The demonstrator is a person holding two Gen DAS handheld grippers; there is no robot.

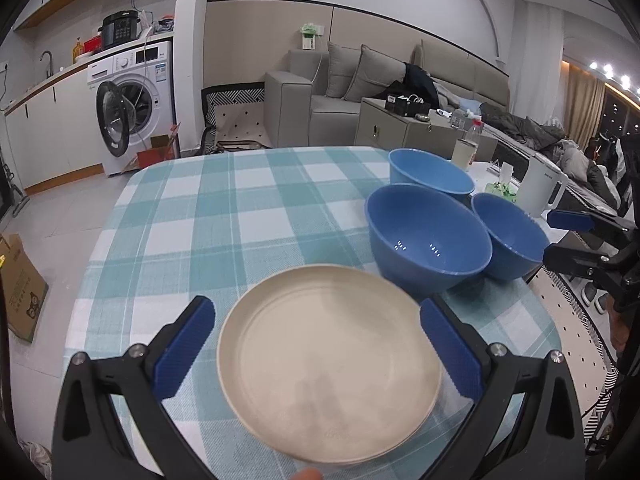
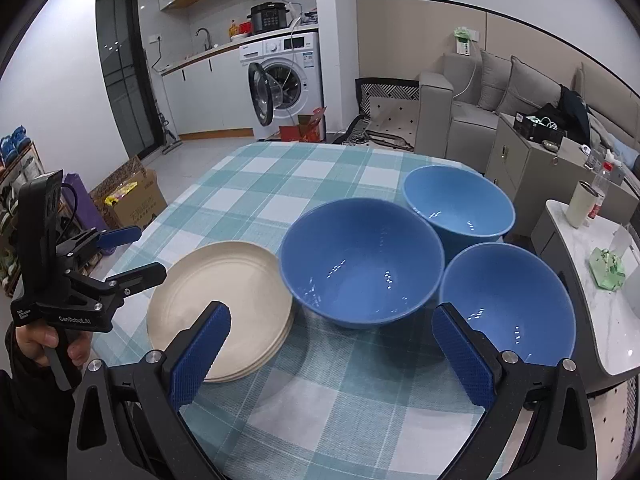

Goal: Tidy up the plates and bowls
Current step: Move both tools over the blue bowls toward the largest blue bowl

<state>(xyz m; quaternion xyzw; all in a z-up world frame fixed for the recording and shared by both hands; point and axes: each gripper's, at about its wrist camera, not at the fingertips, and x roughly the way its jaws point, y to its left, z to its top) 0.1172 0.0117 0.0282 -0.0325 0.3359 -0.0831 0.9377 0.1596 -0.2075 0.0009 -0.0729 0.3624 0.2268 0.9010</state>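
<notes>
Three blue bowls and a stack of cream plates [image 2: 224, 296] sit on the checked surface [image 2: 280, 200]. Nearest, the left gripper [image 1: 316, 344] hangs over the plates, jaws wide, holding nothing; whether it touches them is unclear. The right gripper [image 2: 332, 344], jaws wide and empty, faces the big bowl [image 2: 360, 268], with the near bowl [image 2: 508, 300] beside it and the far bowl [image 2: 460, 204] behind.
</notes>
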